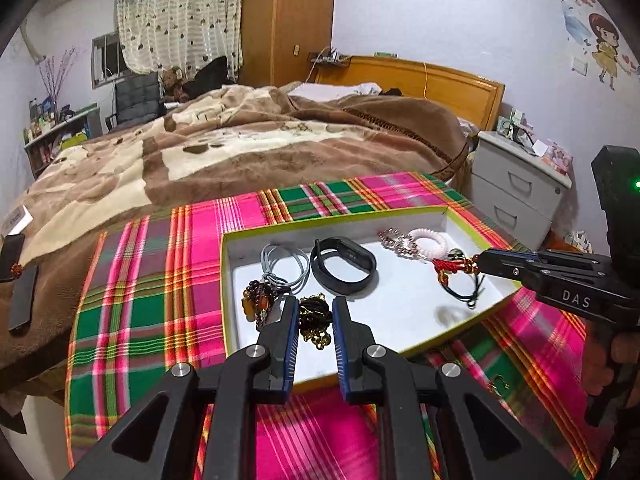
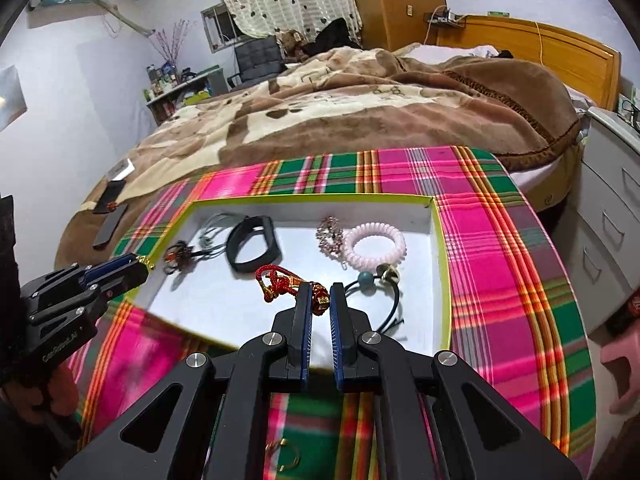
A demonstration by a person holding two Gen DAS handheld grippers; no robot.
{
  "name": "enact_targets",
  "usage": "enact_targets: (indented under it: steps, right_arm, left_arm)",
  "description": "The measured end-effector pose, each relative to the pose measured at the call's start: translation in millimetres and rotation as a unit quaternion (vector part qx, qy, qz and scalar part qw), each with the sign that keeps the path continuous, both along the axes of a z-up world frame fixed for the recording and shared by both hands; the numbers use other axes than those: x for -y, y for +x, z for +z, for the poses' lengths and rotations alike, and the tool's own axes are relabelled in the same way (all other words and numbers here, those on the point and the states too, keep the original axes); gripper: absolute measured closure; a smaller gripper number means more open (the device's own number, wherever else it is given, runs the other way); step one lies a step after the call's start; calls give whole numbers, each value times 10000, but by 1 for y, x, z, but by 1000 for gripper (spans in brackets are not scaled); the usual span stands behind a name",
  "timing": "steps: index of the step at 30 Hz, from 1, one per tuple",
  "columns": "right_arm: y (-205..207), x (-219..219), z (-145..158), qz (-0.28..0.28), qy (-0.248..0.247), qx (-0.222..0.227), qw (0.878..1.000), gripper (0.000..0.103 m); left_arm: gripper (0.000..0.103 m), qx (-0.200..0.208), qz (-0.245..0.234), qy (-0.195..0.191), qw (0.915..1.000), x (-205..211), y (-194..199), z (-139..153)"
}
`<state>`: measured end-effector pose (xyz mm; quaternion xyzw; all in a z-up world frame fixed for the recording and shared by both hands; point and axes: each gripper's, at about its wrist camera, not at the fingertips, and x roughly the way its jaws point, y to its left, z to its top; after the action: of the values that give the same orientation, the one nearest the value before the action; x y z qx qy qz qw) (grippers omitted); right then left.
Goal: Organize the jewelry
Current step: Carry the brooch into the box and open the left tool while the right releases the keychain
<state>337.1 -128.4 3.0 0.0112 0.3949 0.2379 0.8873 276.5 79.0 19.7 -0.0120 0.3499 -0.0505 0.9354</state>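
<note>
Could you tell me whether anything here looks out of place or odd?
One piece does: a small gold ring lies on the pink and green plaid cloth, outside the shallow white box with yellow-green rim where the other jewelry sits. Nothing looks spilled or damaged.

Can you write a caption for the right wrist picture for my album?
Right gripper pinches a red knotted charm over a white tray of bracelets.

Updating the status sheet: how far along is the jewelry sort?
Done: grey cord, black band, pink coil bracelet lie in the white box. In hand: left gripper holds a black-and-gold chain; right gripper is shut on a red knotted charm. Left: a gold ring on the plaid cloth.
</note>
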Motion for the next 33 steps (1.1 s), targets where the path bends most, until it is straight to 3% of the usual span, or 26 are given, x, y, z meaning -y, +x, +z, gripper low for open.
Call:
enact_targets:
  steps: [16, 22, 27, 33]
  right_arm:
    - [43, -20, -33, -7, -316, -303, 9990, 94]
    - [44, -22, -34, 60, -336, -364, 9988, 93]
    - [39, -23, -31, 111, -307, -296, 9990, 81]
    - [29, -20, -21, 125, -273, -192, 9994, 80]
  left_arm:
    - [86, -706, 177, 144, 9972, -10, 42, -44]
    - [86, -684, 118, 61, 9976, -9, 41, -44]
    - [85, -643, 135, 7, 9978, -11, 40, -41]
    - [85, -452, 159, -30, 9988, -10, 28, -28]
